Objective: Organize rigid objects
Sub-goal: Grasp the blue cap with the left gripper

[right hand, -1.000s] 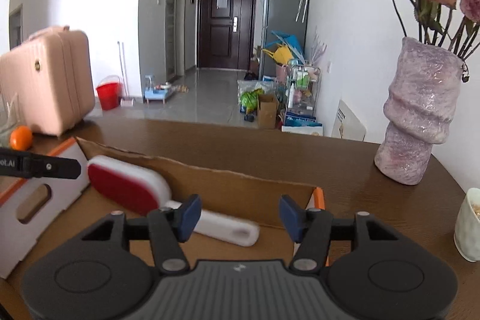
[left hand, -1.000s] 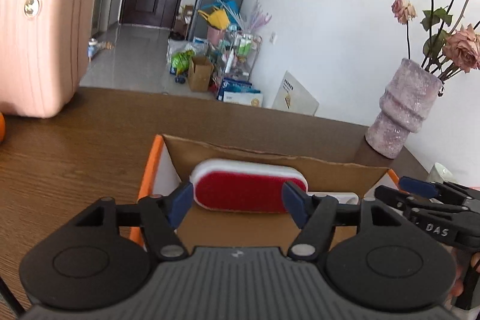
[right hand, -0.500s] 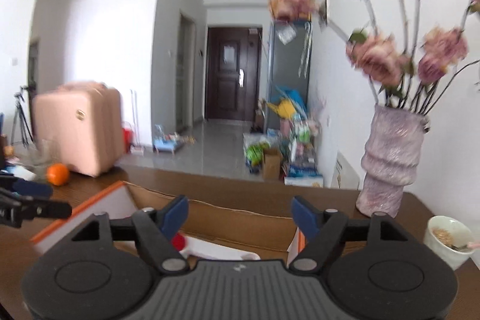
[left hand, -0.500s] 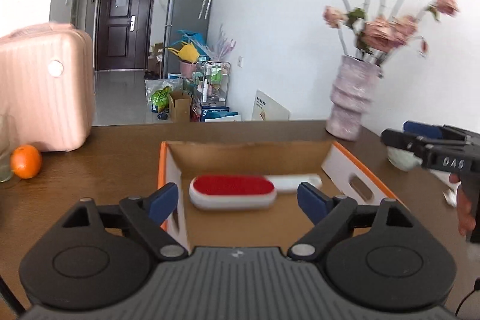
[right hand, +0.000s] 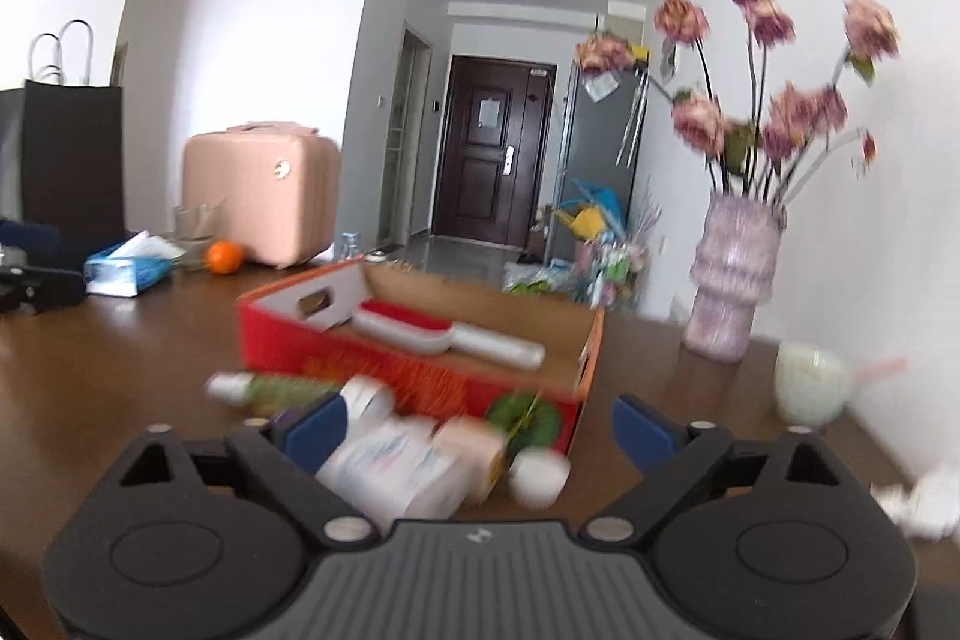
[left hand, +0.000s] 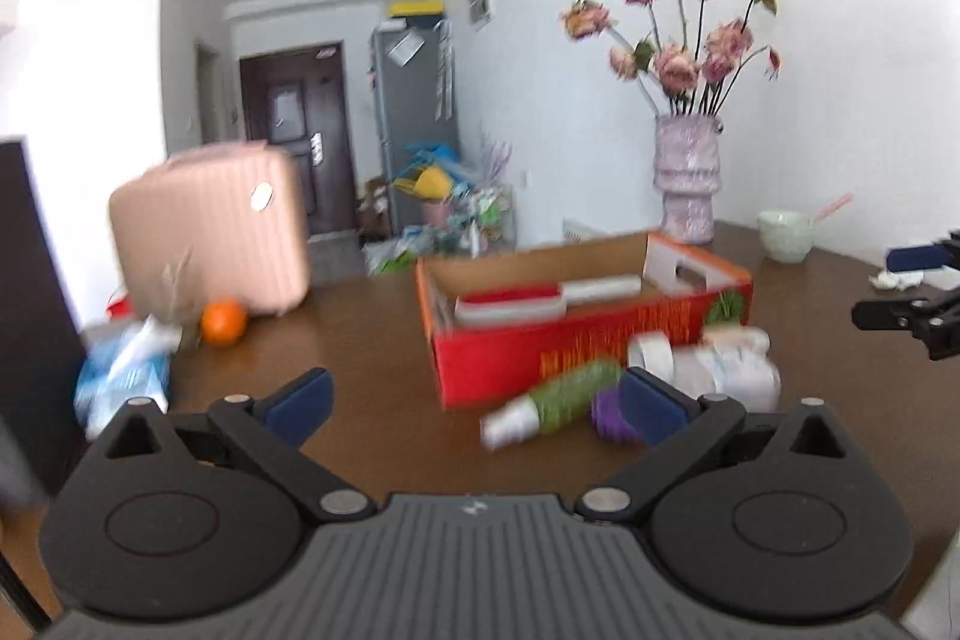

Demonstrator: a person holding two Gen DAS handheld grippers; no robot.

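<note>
A red cardboard box (left hand: pixel 576 349) (right hand: pixel 396 352) stands on the brown table and holds a red and white brush (left hand: pixel 528 301) (right hand: pixel 432 331). In front of the box lie a green tube with a white cap (left hand: pixel 549 403) (right hand: pixel 264 388), a purple item (left hand: pixel 609 415), a tape roll (left hand: pixel 651 349) and a white bottle (left hand: pixel 735 370) (right hand: pixel 408 466). My left gripper (left hand: pixel 474 400) is open and empty, back from the box. My right gripper (right hand: pixel 480 430) is open and empty above the bottle; it also shows at the right edge of the left wrist view (left hand: pixel 912 310).
A pink suitcase (left hand: pixel 210 232) (right hand: pixel 261 193), an orange (left hand: pixel 223 322) (right hand: pixel 225 256) and a blue tissue pack (left hand: pixel 123 376) (right hand: pixel 129 268) stand at the left. A vase of flowers (left hand: pixel 687 184) (right hand: pixel 729 280) and a pale green bowl (left hand: pixel 786 235) (right hand: pixel 810 391) stand at the right.
Both grippers have pulled back and up from the box and opened wider. The brush stays in the box. The loose items in front of the box have come into view.
</note>
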